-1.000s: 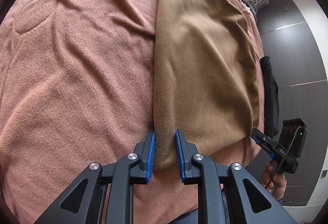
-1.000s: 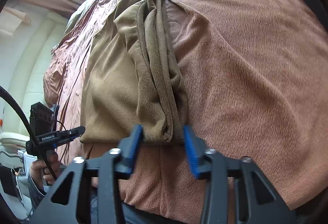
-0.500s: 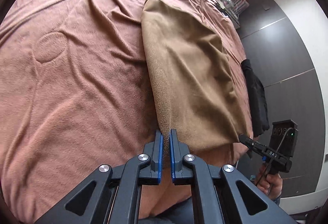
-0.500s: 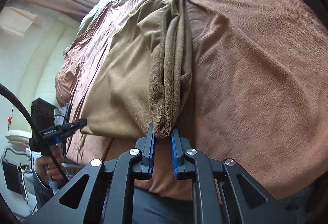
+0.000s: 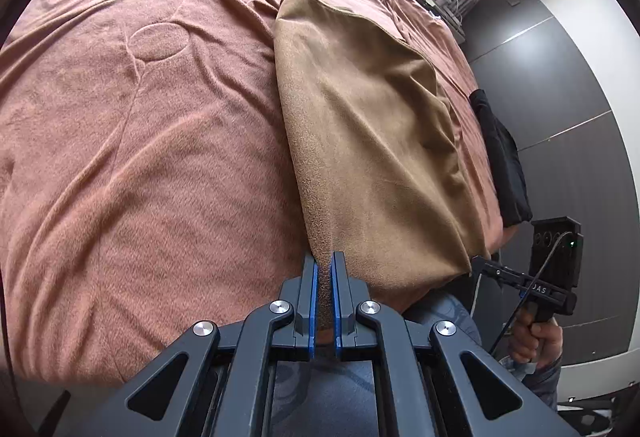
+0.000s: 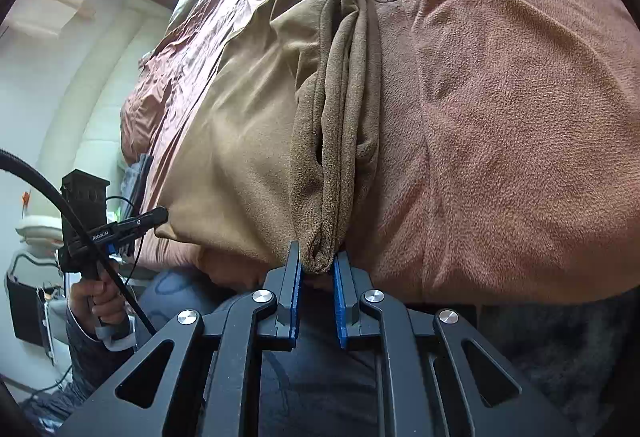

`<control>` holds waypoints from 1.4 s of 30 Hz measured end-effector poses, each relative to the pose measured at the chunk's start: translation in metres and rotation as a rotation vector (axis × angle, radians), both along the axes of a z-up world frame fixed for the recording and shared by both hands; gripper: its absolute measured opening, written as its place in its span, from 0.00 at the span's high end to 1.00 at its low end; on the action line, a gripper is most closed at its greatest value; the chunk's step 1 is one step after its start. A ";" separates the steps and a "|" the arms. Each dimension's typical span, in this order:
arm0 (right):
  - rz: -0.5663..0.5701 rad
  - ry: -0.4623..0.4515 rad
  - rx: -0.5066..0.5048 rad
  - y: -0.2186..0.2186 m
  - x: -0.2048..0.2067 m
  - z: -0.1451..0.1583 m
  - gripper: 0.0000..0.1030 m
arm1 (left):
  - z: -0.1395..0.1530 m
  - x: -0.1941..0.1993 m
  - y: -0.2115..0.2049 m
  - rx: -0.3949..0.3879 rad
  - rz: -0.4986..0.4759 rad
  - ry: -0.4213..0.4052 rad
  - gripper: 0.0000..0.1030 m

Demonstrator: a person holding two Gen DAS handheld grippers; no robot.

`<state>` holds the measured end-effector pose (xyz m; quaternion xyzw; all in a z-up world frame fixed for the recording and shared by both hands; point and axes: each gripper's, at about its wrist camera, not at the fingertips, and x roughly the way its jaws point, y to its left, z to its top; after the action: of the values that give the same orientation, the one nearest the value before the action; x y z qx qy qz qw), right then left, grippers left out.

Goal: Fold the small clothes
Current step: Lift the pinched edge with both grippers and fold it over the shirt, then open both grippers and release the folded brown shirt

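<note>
A tan-brown soft garment lies on the pink-brown bedspread, its near edge lifted off the bed. My left gripper is shut on the garment's near left corner. In the right wrist view the same garment shows with a bunched, folded edge running down to my right gripper, which is shut on its near end. Each gripper shows in the other's view, the right one and the left one, both at the near edge of the bed.
A black garment lies at the bed's right edge. Dark grey wall panels stand to the right. The person's legs in blue-grey trousers are below the grippers. Clutter and a white fixture stand left of the bed.
Both grippers closed on the garment's near corners, then pulled back and up, lifting its near edge off the bedspread toward the bed's edge.
</note>
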<state>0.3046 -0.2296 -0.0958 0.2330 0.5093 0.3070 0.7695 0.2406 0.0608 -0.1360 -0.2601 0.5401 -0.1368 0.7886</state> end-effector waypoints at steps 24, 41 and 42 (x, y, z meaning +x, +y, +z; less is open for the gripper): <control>-0.042 -0.185 0.071 0.015 0.146 0.060 0.72 | -0.021 -0.012 0.011 -0.066 0.154 0.004 0.89; -0.089 -0.075 0.158 0.035 0.222 -0.003 0.59 | -0.013 -0.015 0.040 -0.078 0.264 -0.018 0.70; -0.090 -0.065 0.168 0.033 0.223 -0.006 0.59 | -0.014 -0.014 0.040 -0.078 0.265 -0.017 0.70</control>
<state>0.5274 -0.1968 -0.1021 0.3094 0.4456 0.3210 0.7763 0.2263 0.1011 -0.1499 -0.3584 0.4887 -0.0542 0.7936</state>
